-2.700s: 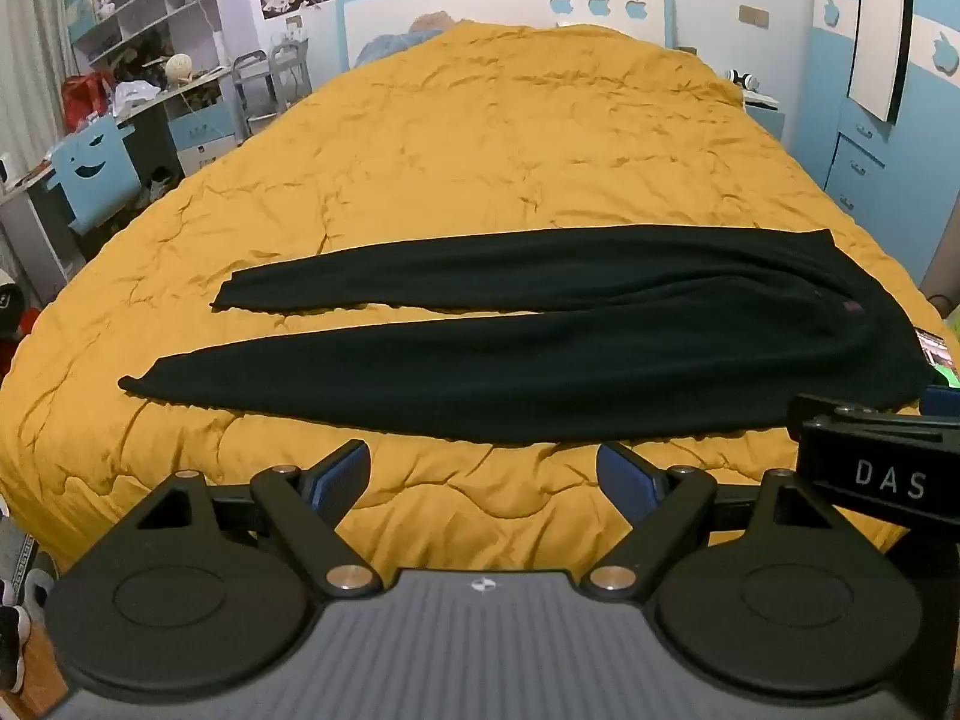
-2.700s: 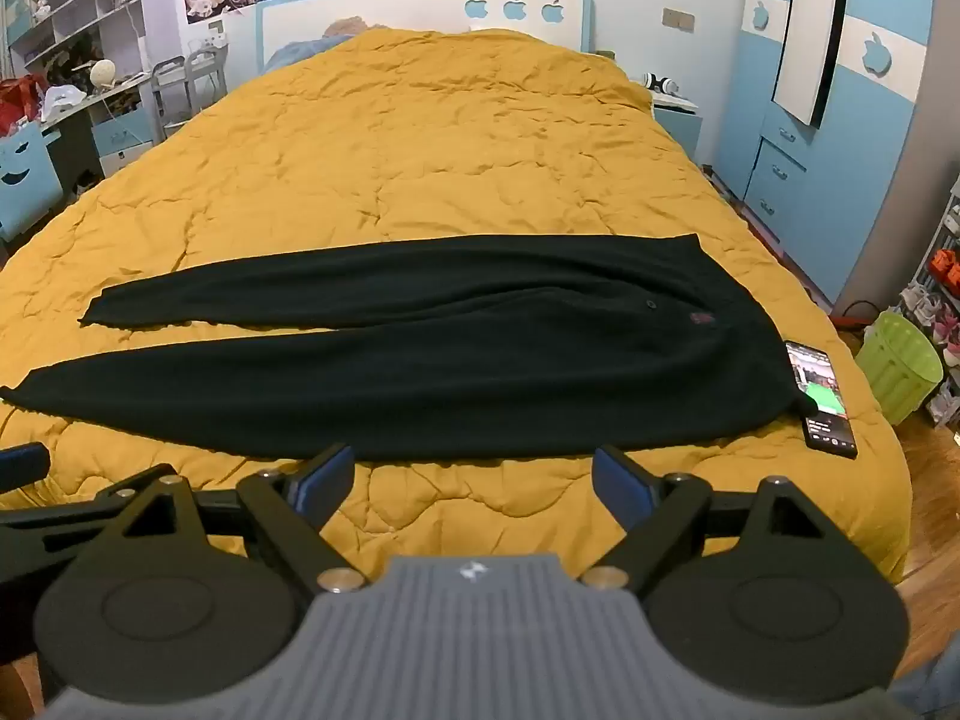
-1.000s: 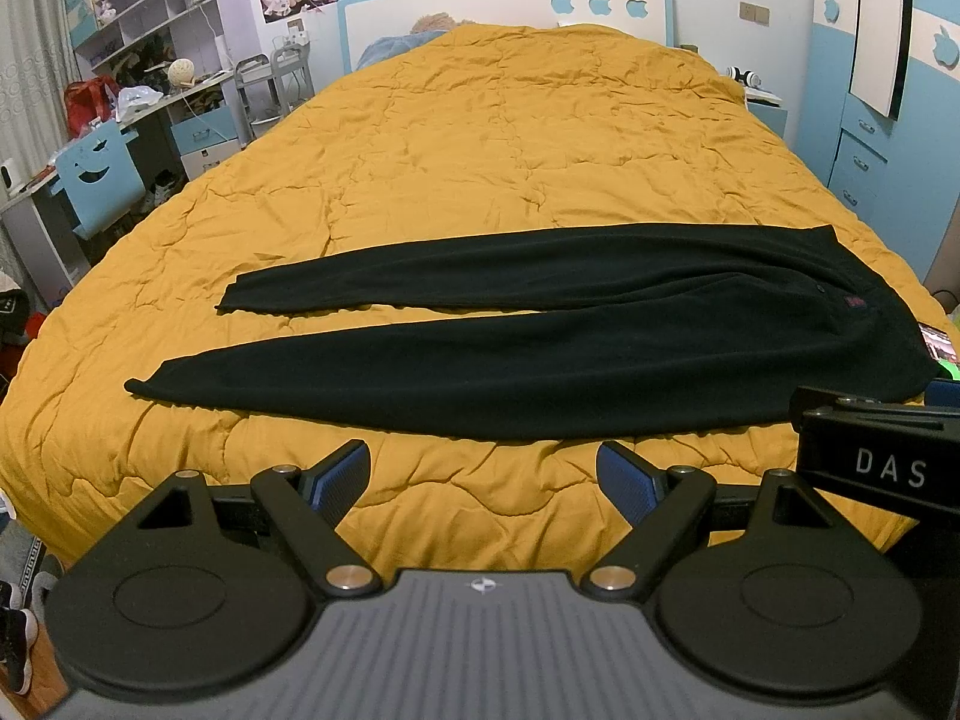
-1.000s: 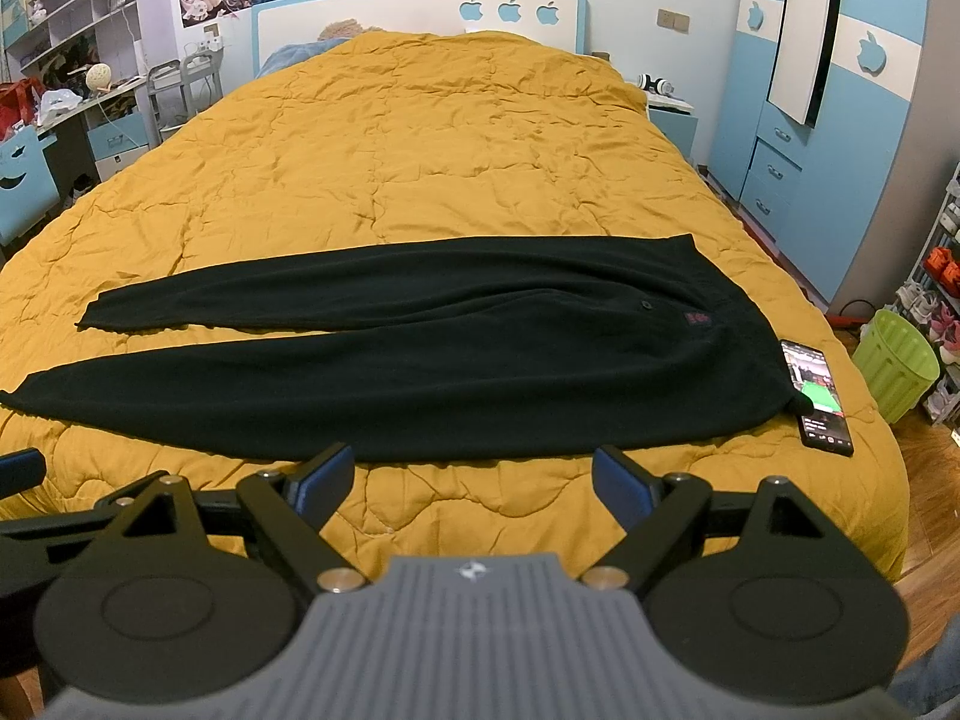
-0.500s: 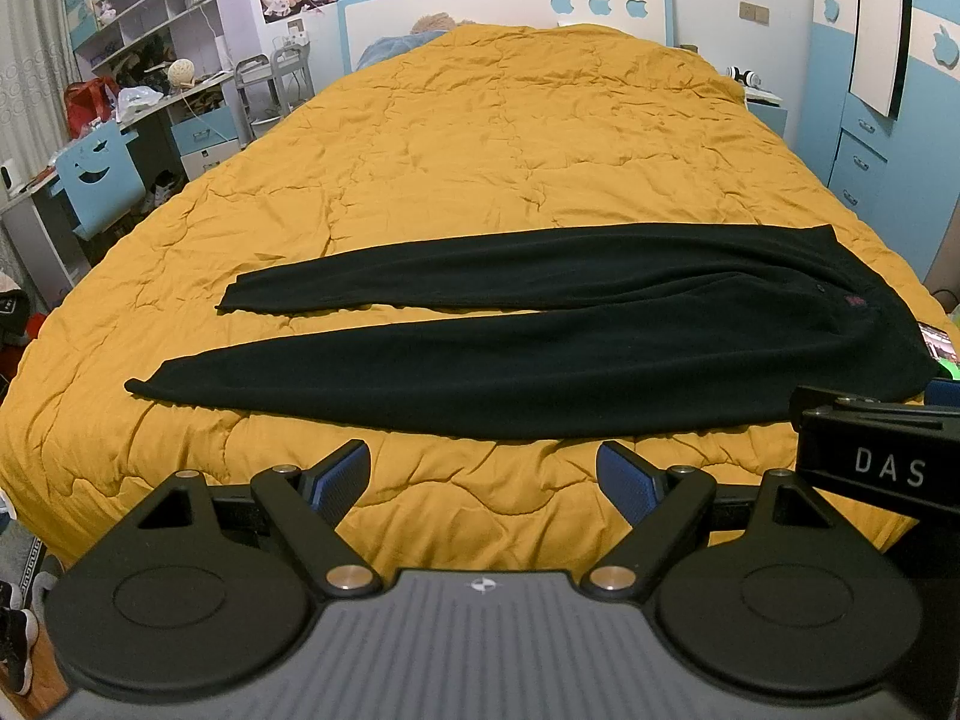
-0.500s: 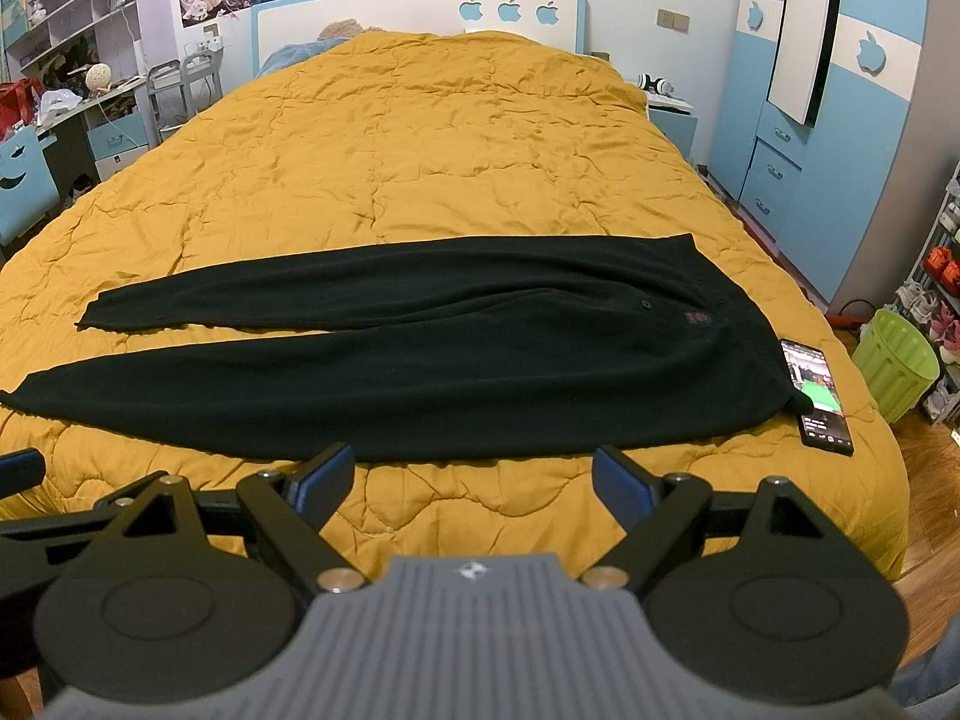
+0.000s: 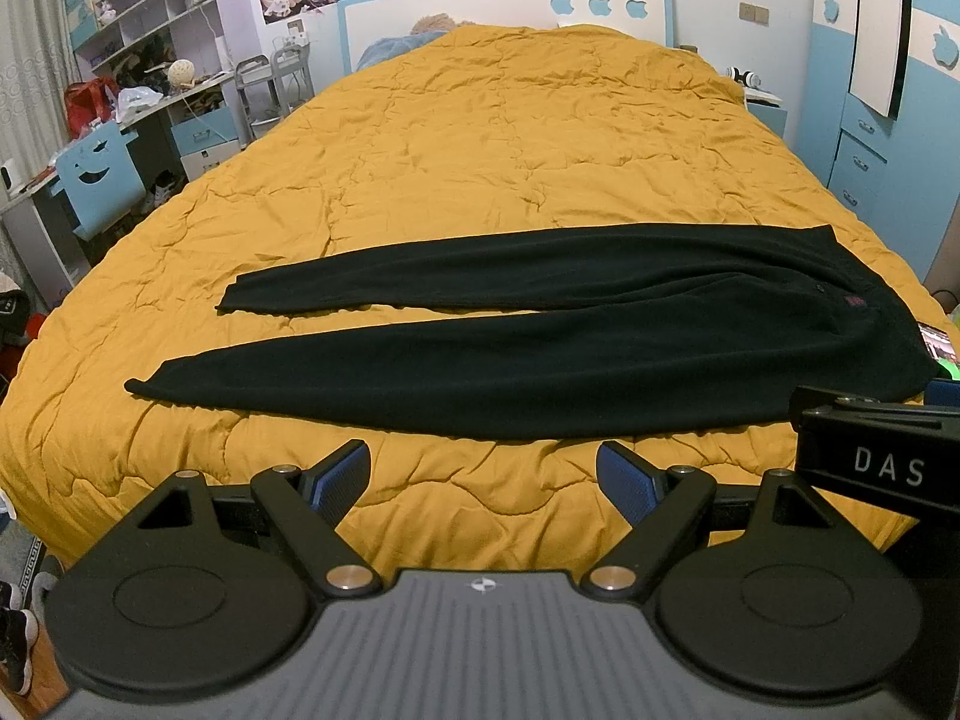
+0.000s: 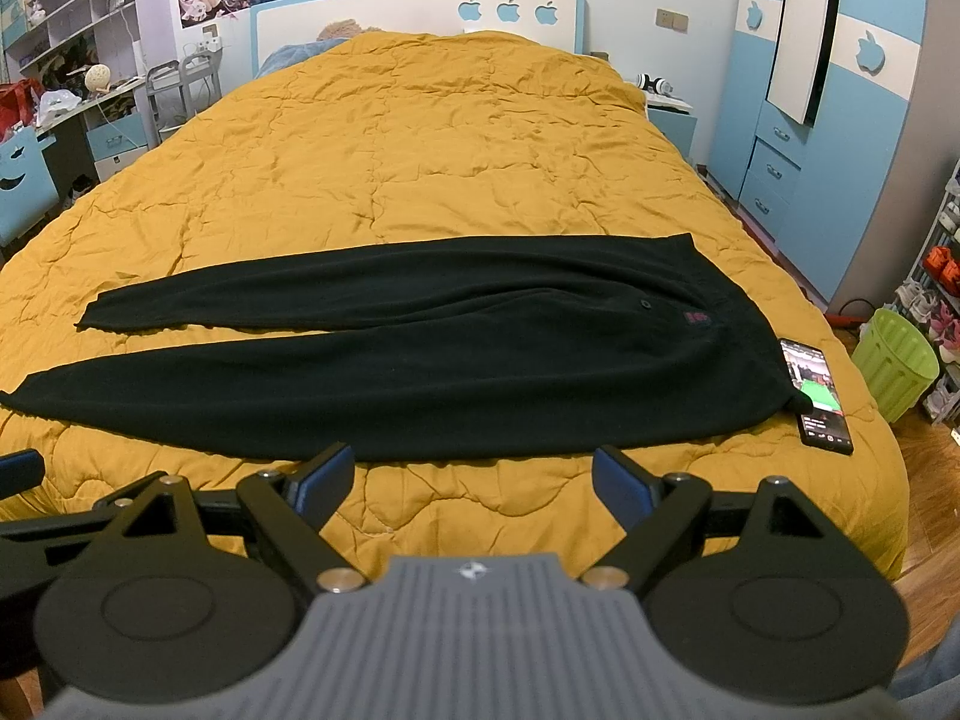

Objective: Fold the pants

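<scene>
pants: black pants lie flat across the near part of the bed, waist to my right, legs spread to my left
left gripper: my jaws wide open, empty, short of the pants' near edge
right gripper: my jaws wide open, empty
phone: on the bed, touching the waist end
bin: green, on the floor right of the bed

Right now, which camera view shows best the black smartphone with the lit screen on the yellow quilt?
The right wrist view: the black smartphone with the lit screen lies whole on the yellow quilt, touching the waist end of the black pants. The left wrist view shows only a sliver of it at the right edge.
</scene>
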{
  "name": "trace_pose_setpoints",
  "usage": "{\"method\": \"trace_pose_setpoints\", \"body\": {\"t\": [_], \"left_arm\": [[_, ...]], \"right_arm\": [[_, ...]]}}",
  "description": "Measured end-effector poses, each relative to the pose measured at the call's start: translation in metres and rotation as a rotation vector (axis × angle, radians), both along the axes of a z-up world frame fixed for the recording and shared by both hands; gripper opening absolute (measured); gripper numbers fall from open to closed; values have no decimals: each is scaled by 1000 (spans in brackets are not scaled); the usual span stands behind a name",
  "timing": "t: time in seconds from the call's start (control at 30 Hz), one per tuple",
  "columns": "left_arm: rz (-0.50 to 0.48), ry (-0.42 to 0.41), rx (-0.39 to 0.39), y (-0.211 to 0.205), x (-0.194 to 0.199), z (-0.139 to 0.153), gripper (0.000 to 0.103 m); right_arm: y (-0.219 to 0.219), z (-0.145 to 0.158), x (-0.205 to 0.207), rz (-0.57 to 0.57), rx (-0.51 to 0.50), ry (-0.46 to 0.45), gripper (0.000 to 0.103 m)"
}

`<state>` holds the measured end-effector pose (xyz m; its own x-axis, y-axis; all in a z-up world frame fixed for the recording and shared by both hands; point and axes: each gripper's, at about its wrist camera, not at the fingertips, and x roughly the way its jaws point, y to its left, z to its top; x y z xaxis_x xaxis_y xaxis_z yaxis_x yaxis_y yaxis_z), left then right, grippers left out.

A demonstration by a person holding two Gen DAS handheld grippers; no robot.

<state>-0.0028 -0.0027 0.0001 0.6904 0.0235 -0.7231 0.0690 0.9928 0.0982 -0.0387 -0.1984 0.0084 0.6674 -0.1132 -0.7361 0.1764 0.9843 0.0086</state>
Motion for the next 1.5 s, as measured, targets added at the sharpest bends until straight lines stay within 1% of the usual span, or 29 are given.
{"method": "trace_pose_setpoints", "body": {"t": [0.6,0.67,0.7,0.73,0.8,0.9,0.97,1.0,1.07,1.1,1.17,1.23,1.3,1.33,1.43,1.5], "left_arm": [[-10,-4,-6,1,1,2,99],[-31,-14,-30,0,4,4,99],[-48,-27,-50,4,6,4,99],[-65,-40,-66,9,8,3,99],[-69,-50,-88,22,16,-4,99],[-17,-10,-150,53,36,-19,96],[19,29,-183,76,51,-32,95],[43,44,-185,87,58,-38,93],[94,74,-185,108,71,-48,92],[116,93,-191,119,77,-54,92],[178,125,-196,142,90,-65,92],[252,138,-174,164,98,-72,92],[333,138,-158,183,107,-76,92],[351,135,-158,192,110,-77,92],[412,124,-186,219,118,-77,92],[462,122,-237,238,125,-81,92]], "right_arm": [[0,-1,1,3,-1,-2,83],[-4,-2,2,17,9,-19,83],[-9,-4,3,29,18,-47,83],[-16,-8,5,27,20,-66,83],[-35,-20,10,11,33,-99,83],[-66,-46,16,11,90,-120,83],[-92,-67,23,5,159,-109,83],[-106,-77,25,-8,172,-93,83],[-122,-91,29,-56,136,-79,83],[-133,-98,31,-85,102,-75,83],[-153,-107,35,-122,90,-49,83],[-178,-116,39,-169,122,-33,83],[-199,-119,40,-198,159,-46,83],[-207,-121,38,-206,182,-56,83],[-232,-126,39,-240,258,-89,83],[-248,-133,43,-293,295,-91,82]]}}
